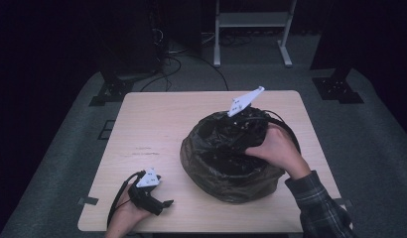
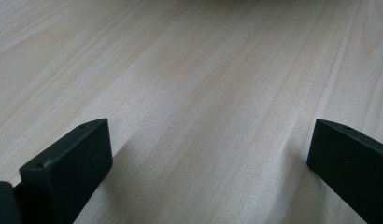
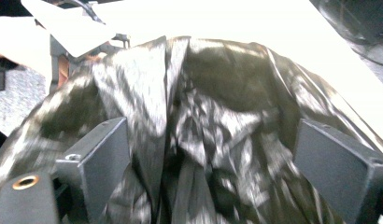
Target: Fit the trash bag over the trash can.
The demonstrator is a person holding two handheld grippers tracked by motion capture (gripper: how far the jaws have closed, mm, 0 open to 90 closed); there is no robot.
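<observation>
The high view is dim, its corners sinking into black around the lit surface (image 1: pixel 157 129). The left gripper view is bright and even, with soft shadows beside the fingers (image 2: pixel 68 168). In the right gripper view the bag (image 3: pixel 213 121) glares and blurs, and the far surface is overexposed white.

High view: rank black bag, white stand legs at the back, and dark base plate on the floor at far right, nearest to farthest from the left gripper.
From the left gripper at the table's near left:
1. Black bag, on the table just to its right.
2. Dark base plate, on the floor past the table's far right corner.
3. White stand legs, on the floor behind the table.
</observation>
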